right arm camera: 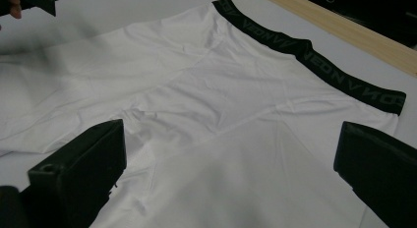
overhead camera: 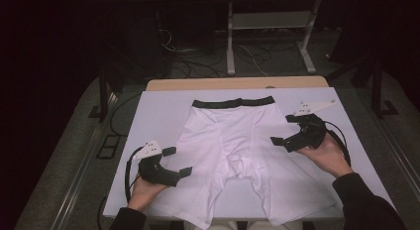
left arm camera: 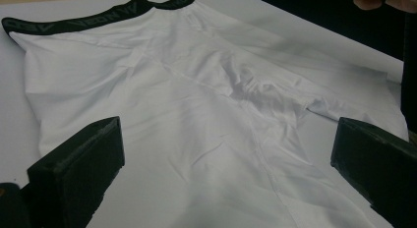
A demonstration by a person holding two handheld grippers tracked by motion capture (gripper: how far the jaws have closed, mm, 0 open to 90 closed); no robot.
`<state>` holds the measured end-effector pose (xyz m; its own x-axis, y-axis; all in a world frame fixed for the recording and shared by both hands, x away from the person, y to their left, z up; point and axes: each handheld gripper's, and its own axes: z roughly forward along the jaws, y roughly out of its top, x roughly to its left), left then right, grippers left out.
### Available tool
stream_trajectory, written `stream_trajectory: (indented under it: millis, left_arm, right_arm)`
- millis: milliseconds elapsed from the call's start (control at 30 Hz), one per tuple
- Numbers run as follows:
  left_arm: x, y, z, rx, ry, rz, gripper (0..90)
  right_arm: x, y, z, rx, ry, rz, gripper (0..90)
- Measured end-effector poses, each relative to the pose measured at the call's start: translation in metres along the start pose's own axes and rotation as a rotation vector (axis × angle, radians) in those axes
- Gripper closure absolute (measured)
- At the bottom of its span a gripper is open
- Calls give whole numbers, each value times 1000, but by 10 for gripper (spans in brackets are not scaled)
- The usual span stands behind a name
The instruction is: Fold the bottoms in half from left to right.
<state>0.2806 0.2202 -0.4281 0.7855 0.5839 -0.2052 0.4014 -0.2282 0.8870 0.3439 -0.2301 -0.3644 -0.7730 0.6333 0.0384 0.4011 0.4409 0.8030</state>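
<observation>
The boxer shorts (overhead camera: pixel 233 141) are plain white, without any print on the fabric. Their waistband (overhead camera: pixel 233 102) is black and carries grey lettering. The desk (overhead camera: pixel 158 111) has a white top, with a light wooden strip along its far edge. The left tool (overhead camera: pixel 177 161) is black with a pale grey plate on top, and the right tool (overhead camera: pixel 282 129) matches it.

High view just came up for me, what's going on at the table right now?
A person holds a gripper in each hand over white boxer shorts spread flat on the white table cover, black waistband at the far edge. The left gripper sits at the shorts' left leg edge and the right gripper at the right hip edge. Both have their jaws wide apart, with no fabric pinched yet. It looks like they are lining up for a grasp.
</observation>
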Motion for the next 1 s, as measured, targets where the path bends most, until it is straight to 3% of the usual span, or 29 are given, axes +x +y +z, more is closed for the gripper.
stream_trajectory:
  millis: [1000]
  left_arm:
    - [-2, 0, -1, -3, -4, -3, 0]
  right_arm:
    - [-10, 39, 24, 6, -14, -5, 0]
